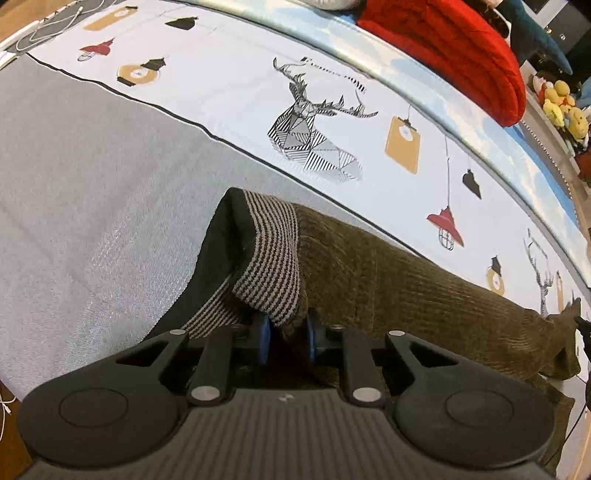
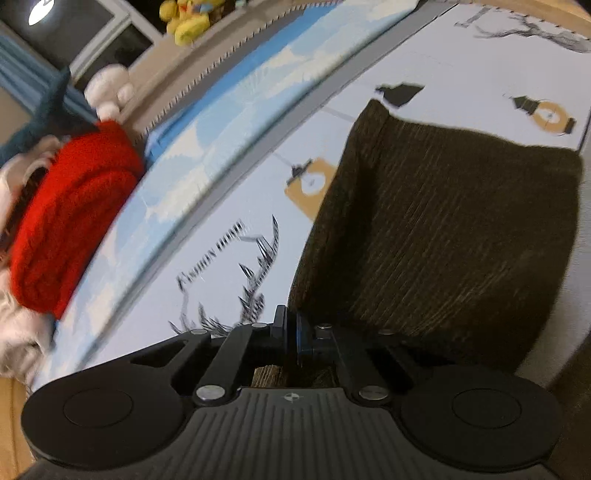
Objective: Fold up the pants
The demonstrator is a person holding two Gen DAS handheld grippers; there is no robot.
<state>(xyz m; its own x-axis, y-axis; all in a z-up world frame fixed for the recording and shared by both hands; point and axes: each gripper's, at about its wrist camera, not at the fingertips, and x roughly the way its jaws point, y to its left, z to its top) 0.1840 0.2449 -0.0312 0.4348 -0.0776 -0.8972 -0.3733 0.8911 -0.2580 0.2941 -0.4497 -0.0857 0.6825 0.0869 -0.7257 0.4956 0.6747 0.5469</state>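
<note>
Olive-brown corduroy pants (image 1: 424, 291) lie on a bed sheet, with a striped knit waistband (image 1: 269, 258) and black lining turned up. My left gripper (image 1: 288, 332) is shut on the waistband edge; its blue pads pinch the fabric. In the right wrist view the pants (image 2: 443, 229) stretch away from me, lifted and taut. My right gripper (image 2: 291, 332) is shut on an edge of the pants, pads pressed together on the cloth. The right wrist view is blurred by motion.
The bed sheet (image 1: 221, 81) is white with deer and lamp prints, and grey (image 1: 74, 184) nearer me. A red knit garment (image 1: 461, 48) lies at the far edge, also in the right wrist view (image 2: 70, 218). Yellow plush toys (image 1: 561, 107) sit beyond. Cables (image 1: 48, 26) lie far left.
</note>
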